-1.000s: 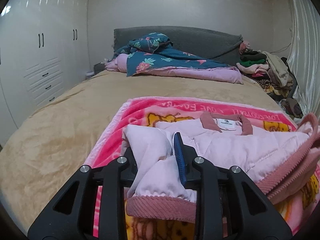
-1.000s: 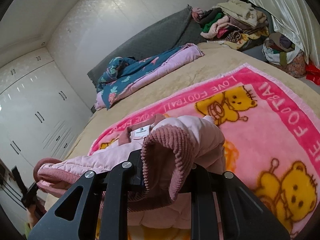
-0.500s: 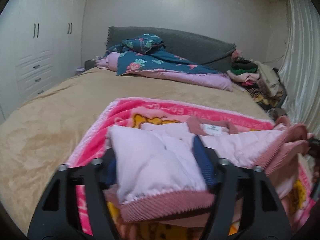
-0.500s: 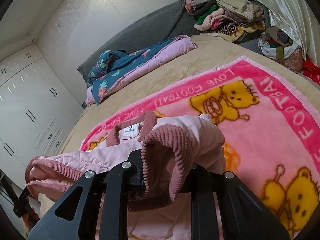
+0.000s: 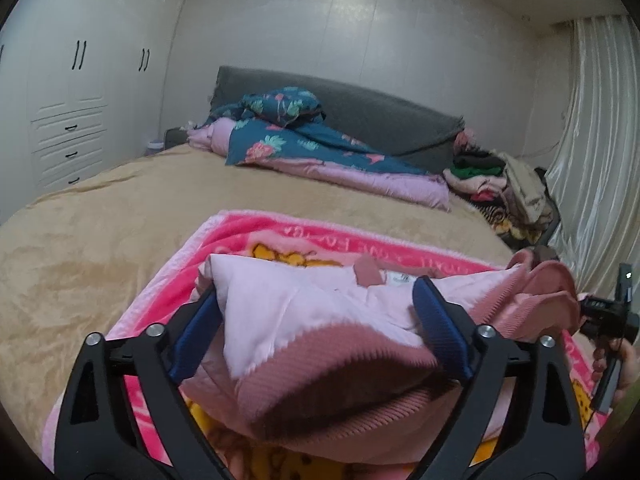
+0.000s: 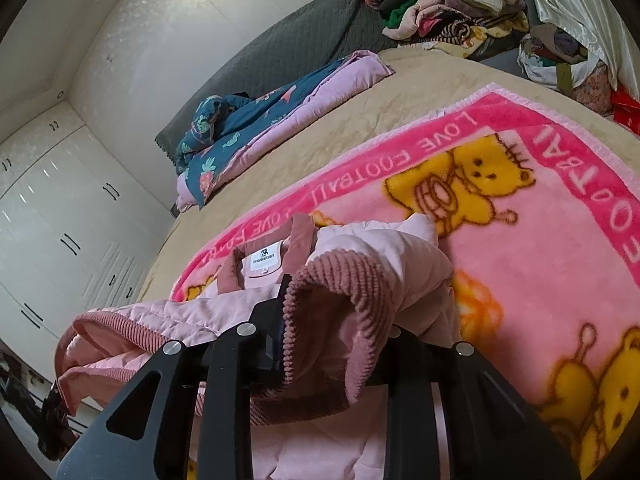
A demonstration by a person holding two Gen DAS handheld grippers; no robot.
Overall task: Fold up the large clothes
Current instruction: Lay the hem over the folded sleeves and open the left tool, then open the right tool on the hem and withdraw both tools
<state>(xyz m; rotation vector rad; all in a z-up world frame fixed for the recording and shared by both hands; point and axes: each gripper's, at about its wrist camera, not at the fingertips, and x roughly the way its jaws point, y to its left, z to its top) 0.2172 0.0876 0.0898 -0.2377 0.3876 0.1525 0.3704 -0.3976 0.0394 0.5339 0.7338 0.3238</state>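
Left gripper (image 5: 320,330), fingers spread wide, with the pink jacket (image 5: 320,320) and its ribbed hem lying loose between the blue pads (image 5: 438,332). Right gripper (image 6: 332,320) pinching the jacket's corduroy cuff (image 6: 340,292). Jacket rests on the pink bear blanket (image 6: 540,240), collar toward the grey headboard (image 5: 360,112).

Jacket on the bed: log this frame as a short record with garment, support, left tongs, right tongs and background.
garment: pink jacket with corduroy cuffs, collar label facing up
support: pink bear blanket over a tan bedspread
left tongs: open wide, a sleeve lying between the blue pads
right tongs: shut on the other sleeve's cuff, held above the blanket
background: floral quilt by the grey headboard, clothes pile beside the bed, white wardrobe
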